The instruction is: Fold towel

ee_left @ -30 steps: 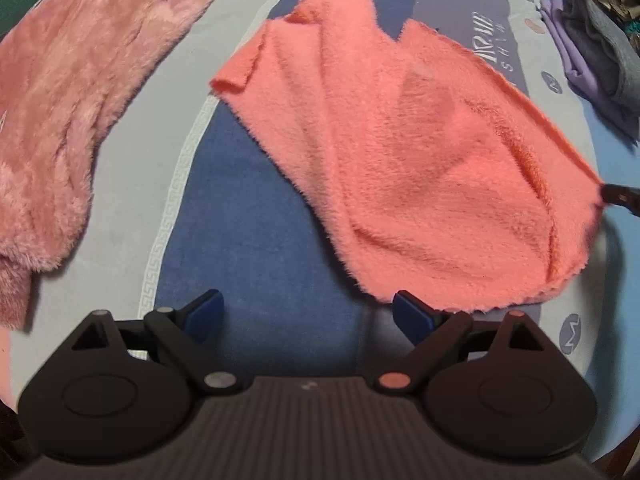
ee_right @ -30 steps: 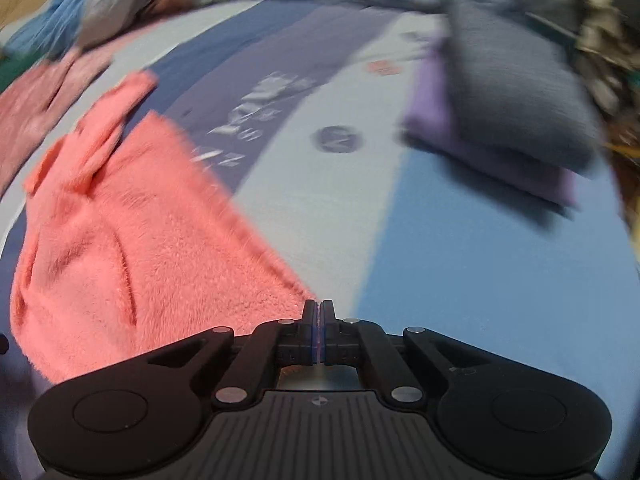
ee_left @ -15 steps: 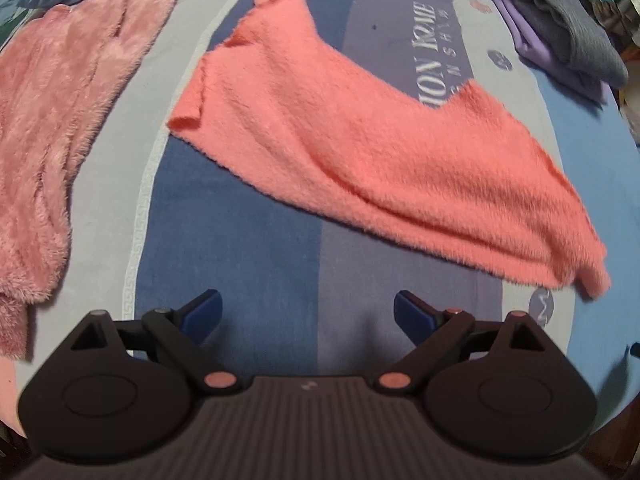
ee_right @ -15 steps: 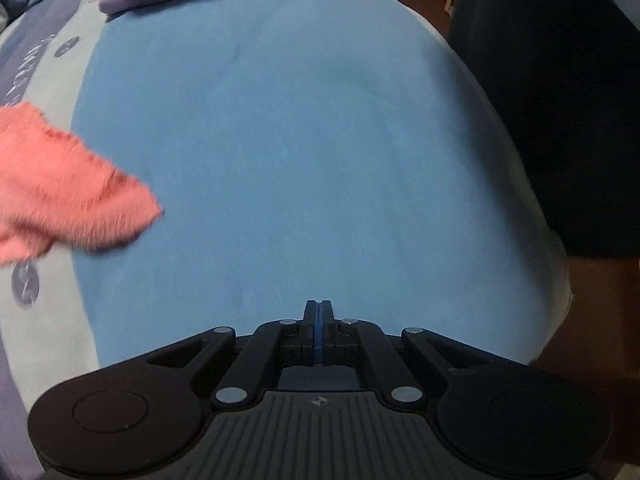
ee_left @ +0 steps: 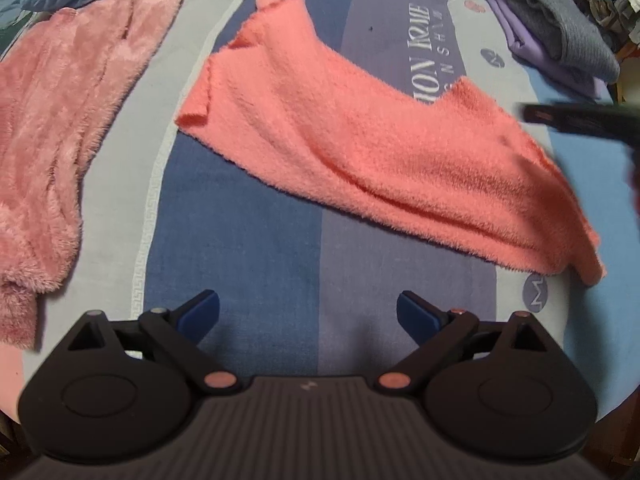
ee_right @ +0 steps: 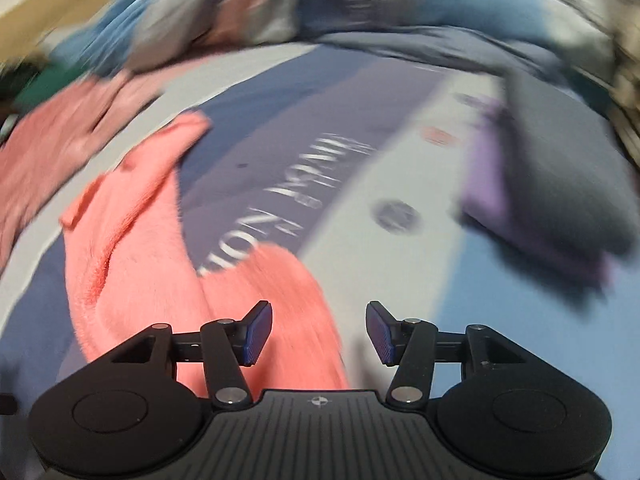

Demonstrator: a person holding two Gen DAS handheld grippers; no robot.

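A coral-orange fluffy towel [ee_left: 360, 140] lies rumpled and diagonal on the bed cover, one corner far left, another near right. My left gripper [ee_left: 308, 316] is open, hovering short of the towel's near edge with nothing between its fingers. In the left wrist view the right gripper [ee_left: 560, 118] shows as a dark blurred shape over the towel's right end. The right wrist view is motion-blurred: the towel [ee_right: 160, 248] lies ahead and left, and my right gripper [ee_right: 319, 332] is open just above the towel's near corner, holding nothing.
A pink fluffy garment [ee_left: 60, 128] lies on the left of the bed. A folded grey and purple stack [ee_left: 560, 40] sits far right, also the stack [ee_right: 560, 200] in the right wrist view. The bed cover [ee_left: 260, 248] is blue with printed lettering.
My right gripper has let go of the towel corner, swung away and come back over the towel's right end, now open. The towel has dropped and spread flatter. The left gripper stays open.
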